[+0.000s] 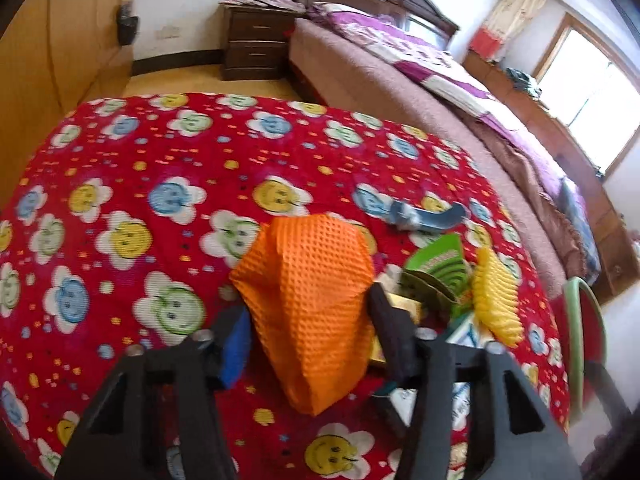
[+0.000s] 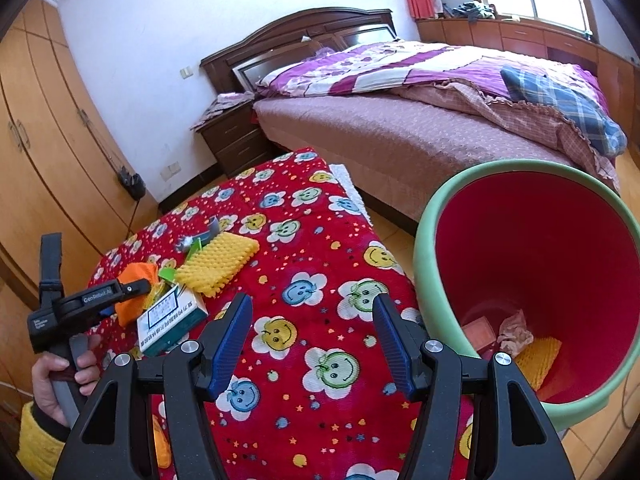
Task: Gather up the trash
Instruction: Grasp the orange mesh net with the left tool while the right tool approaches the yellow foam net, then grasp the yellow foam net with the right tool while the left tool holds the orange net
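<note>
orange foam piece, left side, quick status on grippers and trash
Left gripper straddling orange foam piece, grip unconfirmed. Right gripper open, empty. Bin beside table. Yellow foam, box alongside.

Black angular gripper frames with silver round bolts and blue ribbed pads on the right gripper (image 2: 314,340). White lettering on the left gripper (image 2: 134,286) body, grey handle, black strap. Yellow knitted sleeve (image 2: 34,446), lower left.

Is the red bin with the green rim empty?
No, the bin already holds a yellow foam net and crumpled paper.
</note>
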### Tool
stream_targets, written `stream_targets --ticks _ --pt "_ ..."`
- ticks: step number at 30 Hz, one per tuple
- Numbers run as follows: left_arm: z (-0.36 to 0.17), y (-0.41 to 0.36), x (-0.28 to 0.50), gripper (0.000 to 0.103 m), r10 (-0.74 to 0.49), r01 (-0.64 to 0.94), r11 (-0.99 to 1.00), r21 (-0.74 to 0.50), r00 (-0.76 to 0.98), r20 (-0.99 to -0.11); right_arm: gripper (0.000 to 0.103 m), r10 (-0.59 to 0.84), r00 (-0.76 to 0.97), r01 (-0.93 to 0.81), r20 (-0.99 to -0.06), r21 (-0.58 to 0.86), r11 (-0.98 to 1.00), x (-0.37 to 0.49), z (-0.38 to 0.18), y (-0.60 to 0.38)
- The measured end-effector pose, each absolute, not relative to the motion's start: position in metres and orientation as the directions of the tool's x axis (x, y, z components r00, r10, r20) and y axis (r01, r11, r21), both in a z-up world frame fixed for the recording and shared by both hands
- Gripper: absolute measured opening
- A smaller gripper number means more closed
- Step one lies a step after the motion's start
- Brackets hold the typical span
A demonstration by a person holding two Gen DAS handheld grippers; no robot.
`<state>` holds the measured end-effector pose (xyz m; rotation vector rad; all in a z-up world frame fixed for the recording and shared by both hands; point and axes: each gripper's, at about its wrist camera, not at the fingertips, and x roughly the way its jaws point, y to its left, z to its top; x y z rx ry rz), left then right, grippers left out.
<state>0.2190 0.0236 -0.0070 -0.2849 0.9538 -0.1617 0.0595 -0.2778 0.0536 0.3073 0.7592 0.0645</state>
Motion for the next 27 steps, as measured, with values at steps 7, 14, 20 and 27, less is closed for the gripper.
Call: stream_targets --ticks 7,14,20,27 --pt "0.0 0.022 0.207 0.018 -0.306 0.069 0.939 -0.337 0.615 -0.727 0.064 0.148 0.703 0.051 -0.696 0.257 0.965 0.075 0.05 -0.251" --pt "0.005 0.036 0.205 0.018 -0.289 0.054 0.941 -0.333 0.639 -0.713 0.064 0.165 0.68 0.027 -0.715 0.249 0.968 0.103 0.041 -0.211" --pt "0.004 0.04 0.201 0.018 -0.322 0.052 0.924 -0.378 0.64 -0.698 0.064 0.179 0.645 -0.003 -0.743 0.232 0.973 0.133 0.03 -0.182" --pt "0.003 0.043 0.197 0.018 -0.287 0.039 0.936 -0.351 0.662 -0.693 0.064 0.186 0.618 -0.04 -0.764 0.206 0.978 0.152 0.02 -0.162"
